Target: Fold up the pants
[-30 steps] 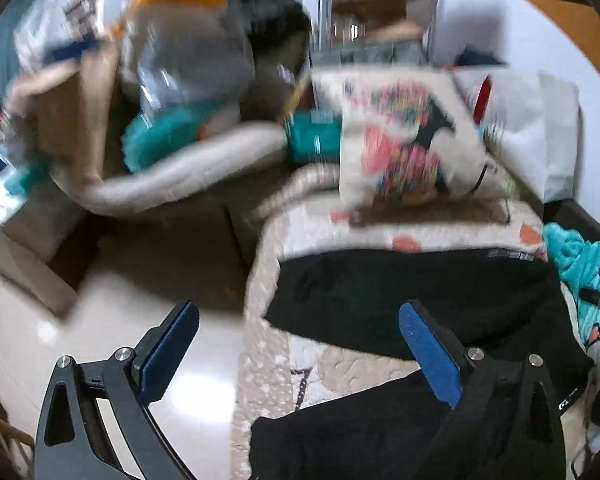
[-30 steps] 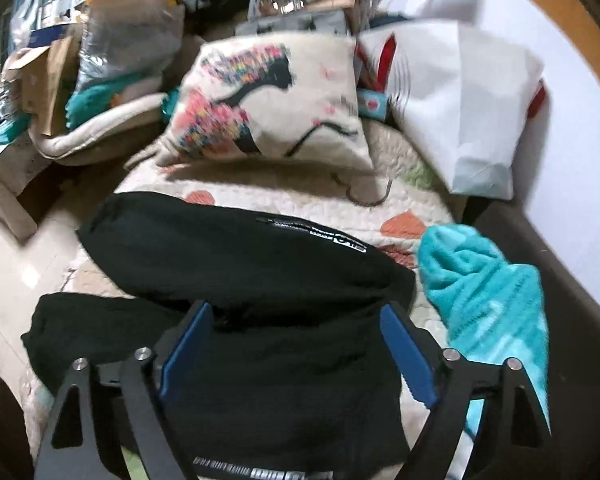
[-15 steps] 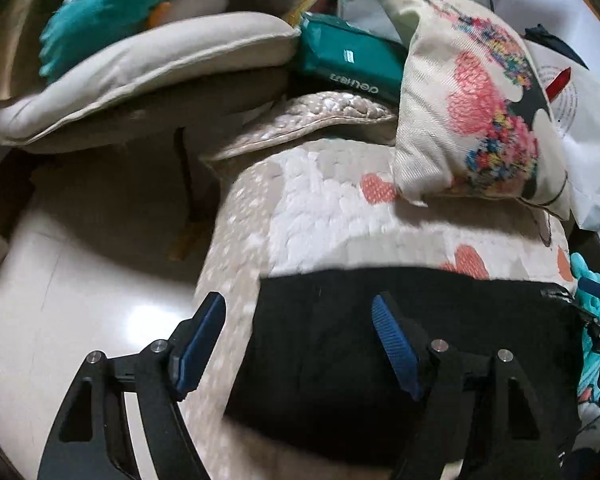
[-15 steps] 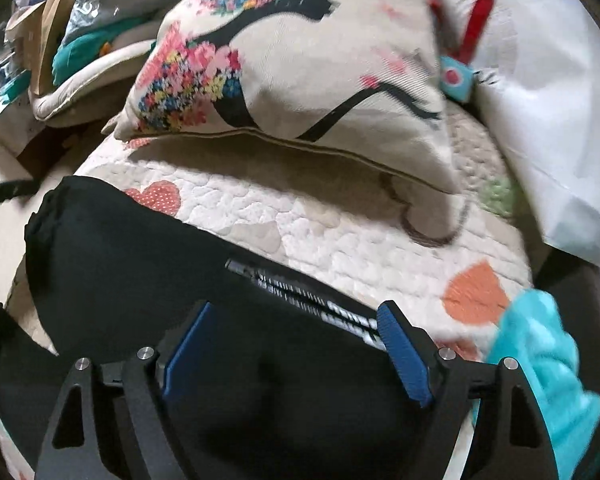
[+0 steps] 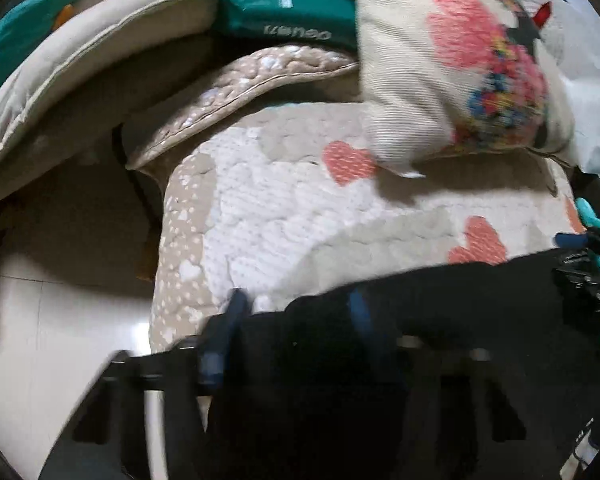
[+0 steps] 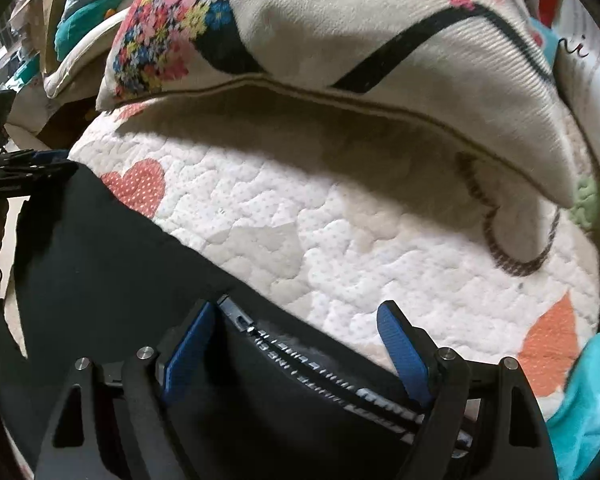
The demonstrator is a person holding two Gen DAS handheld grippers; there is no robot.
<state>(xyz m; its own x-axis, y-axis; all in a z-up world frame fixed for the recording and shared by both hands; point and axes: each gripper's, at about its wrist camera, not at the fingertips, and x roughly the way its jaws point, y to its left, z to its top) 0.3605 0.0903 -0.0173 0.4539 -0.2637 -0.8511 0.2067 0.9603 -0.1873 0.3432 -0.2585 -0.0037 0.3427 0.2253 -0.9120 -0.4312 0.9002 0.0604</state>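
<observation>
Black pants [image 5: 440, 300] lie across a quilted bed cover [image 5: 284, 208] with heart patches. In the left wrist view my left gripper [image 5: 296, 312] is open, low over the far left edge of the pants, its blue pads blurred on either side of the cloth edge. In the right wrist view the pants [image 6: 100, 264] show a waistband with white lettering [image 6: 324, 368]. My right gripper [image 6: 296, 328] is open, its blue pads straddling the waistband edge. The left gripper also shows at the left edge of the right wrist view [image 6: 28, 168].
A flower-print cushion [image 6: 340, 32] rests just beyond the pants. A turquoise towel [image 6: 588, 400] lies at the right. A green pack [image 5: 284, 12] and beige padded bedding [image 5: 80, 72] sit at the far left. The floor [image 5: 60, 340] drops off left of the bed.
Both grippers have moved forward and down to the far edge of the pants. The left gripper's jaws have narrowed around the cloth edge; the right jaws stay wide.
</observation>
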